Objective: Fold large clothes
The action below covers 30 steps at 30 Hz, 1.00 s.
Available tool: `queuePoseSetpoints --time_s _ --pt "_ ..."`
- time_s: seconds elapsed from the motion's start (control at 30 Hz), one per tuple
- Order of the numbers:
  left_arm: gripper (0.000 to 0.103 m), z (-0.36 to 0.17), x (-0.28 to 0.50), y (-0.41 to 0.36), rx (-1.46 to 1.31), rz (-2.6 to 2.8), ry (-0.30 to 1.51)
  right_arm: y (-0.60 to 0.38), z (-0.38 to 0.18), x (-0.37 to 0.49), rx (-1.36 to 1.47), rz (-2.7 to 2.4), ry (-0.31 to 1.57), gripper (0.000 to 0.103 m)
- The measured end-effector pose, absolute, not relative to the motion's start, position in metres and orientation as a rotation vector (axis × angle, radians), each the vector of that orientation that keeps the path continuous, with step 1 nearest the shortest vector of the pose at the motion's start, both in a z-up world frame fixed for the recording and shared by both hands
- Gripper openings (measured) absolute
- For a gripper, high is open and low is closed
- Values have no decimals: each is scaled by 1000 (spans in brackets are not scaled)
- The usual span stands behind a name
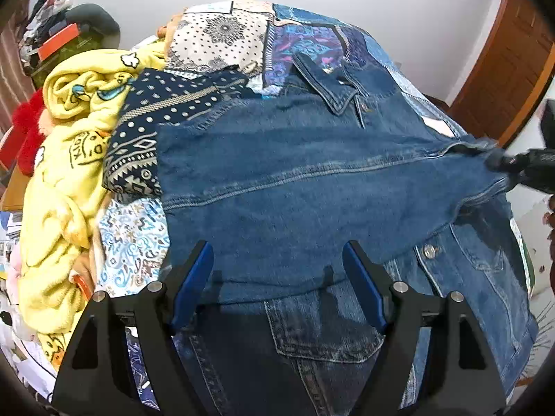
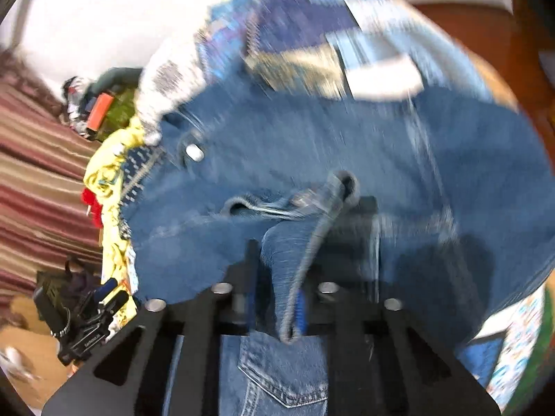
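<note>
Blue denim jacket (image 1: 295, 173), collar and metal buttons showing, spread over a patchwork quilt (image 1: 222, 34); yellow blanket (image 1: 66, 145) heaped just beside its left edge. Left gripper (image 1: 277, 277) fingers wide, holding nothing; right gripper (image 2: 274, 298) clamped on a jacket fold
</note>
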State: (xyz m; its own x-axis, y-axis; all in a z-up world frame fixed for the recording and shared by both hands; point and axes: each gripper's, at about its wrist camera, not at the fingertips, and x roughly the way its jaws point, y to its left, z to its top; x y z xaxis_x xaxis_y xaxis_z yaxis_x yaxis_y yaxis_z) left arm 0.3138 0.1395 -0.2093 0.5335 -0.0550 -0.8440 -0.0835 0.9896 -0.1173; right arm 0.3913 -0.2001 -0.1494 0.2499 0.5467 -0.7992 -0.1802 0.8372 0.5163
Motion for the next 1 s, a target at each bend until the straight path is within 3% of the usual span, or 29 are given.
queuePoseSetpoints --time_s 0.27,0.67,0.9,1.0 --pt "76 -227 325 152 -159 101 1050 -198 -89 389 143 522 982 8" --pt "76 -253 328 131 -94 81 1128 -234 -182 392 29 297 1201 8" --pt "76 -253 328 123 -76 75 1143 -232 -211 387 -161 269 1290 15" --pt "76 -246 328 116 -68 55 1143 -223 -208 379 -239 280 1276 28"
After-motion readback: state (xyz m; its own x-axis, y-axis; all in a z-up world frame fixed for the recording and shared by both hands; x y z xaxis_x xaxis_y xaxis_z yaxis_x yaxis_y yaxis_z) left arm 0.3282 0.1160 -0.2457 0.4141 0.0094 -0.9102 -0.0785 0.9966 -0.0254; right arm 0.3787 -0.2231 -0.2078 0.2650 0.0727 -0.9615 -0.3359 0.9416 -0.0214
